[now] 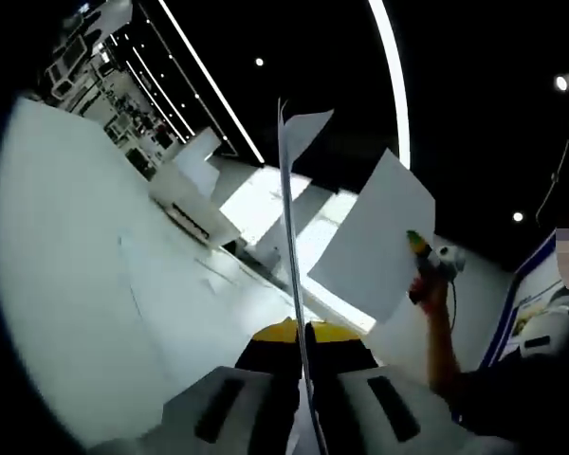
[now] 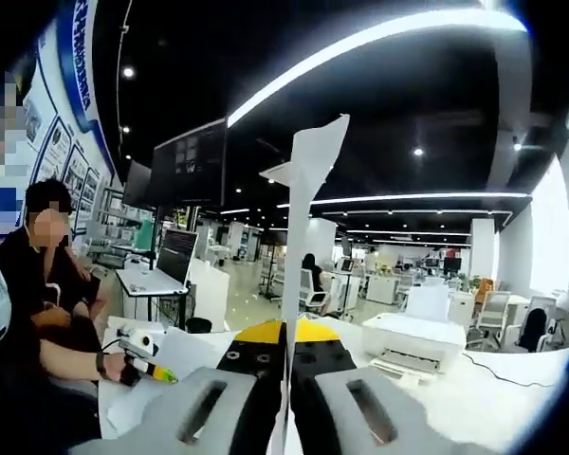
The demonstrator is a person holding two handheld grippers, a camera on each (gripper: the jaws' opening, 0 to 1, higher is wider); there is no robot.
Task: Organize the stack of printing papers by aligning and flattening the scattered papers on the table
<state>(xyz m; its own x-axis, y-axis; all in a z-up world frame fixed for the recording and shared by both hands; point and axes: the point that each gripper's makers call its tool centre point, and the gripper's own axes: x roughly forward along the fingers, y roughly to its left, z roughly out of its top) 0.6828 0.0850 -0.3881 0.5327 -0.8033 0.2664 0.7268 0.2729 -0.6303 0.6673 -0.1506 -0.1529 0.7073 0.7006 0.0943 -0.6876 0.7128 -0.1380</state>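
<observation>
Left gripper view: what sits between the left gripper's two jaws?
In the left gripper view, a sheet of paper seen edge-on stands between the jaws of the left gripper, which is shut on it.

Right gripper [image 2: 286, 379] jaws closed on a paper sheet [image 2: 308, 218] held edge-on, upright. Left gripper [image 2: 150, 368] low left, beside a seated person [image 2: 47, 284]. Printer [image 2: 412, 343] on the table [image 2: 474, 403], right.

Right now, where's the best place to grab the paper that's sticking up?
The left gripper is shut on a sheet of paper at its bottom edge, with the sheet standing edge-on. That looks right: paper is thin and floppy, so pinch an edge, coming at it flat-side on, jaws either side. The right gripper holds its own paper likewise.
</observation>
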